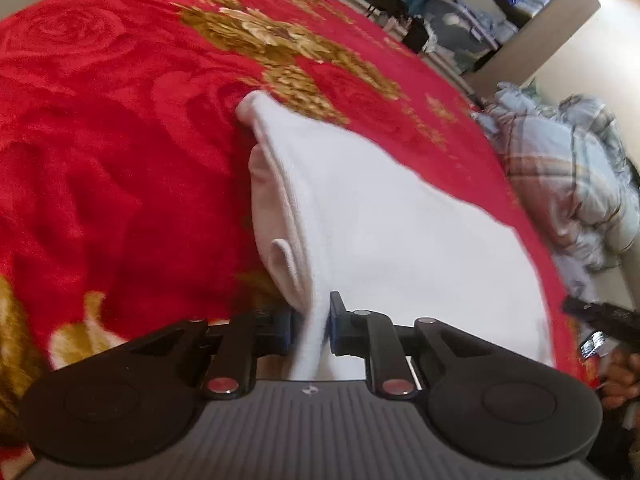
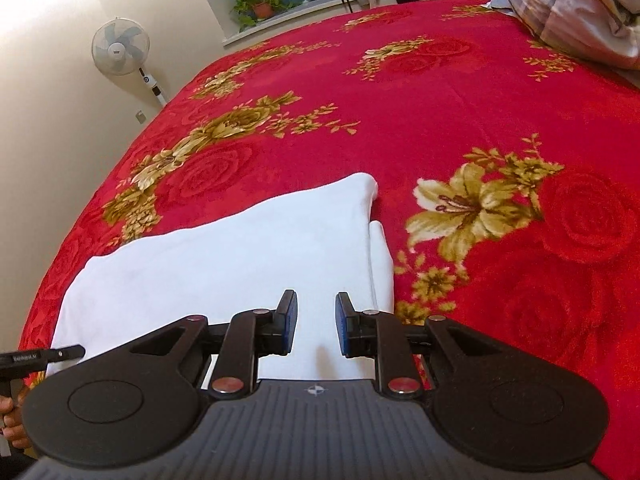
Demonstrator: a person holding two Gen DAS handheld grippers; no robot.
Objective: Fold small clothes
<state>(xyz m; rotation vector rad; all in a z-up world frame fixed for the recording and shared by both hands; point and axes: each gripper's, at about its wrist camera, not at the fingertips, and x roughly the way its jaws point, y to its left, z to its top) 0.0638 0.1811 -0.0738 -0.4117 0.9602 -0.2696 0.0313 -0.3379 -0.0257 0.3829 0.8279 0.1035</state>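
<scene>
Left wrist view, left claw [image 1: 310, 330] pinching soft white garment [image 1: 400, 220], right claw [image 2: 316, 326] parted, empty

The left wrist camera rode just behind the left tongs [image 1: 310, 328], looking forward along them, tilted, low and close over a white garment [image 1: 400, 232] on the red floral blanket [image 1: 100, 140] of a bed. It faced toward shelves [image 1: 520, 12] and a plaid quilt [image 1: 568, 168] at the far right. The right wrist camera sat just behind the right tongs [image 2: 316, 328], also near the garment [image 2: 224, 256] but higher above it, facing across the bed's blanket [image 2: 440, 100] toward a standing fan [image 2: 120, 46], a potted plant [image 2: 260, 4] and the same quilt [image 2: 568, 4]. Both views shared the garment, blanket and quilt; each caught the other tool at its edge.
</scene>
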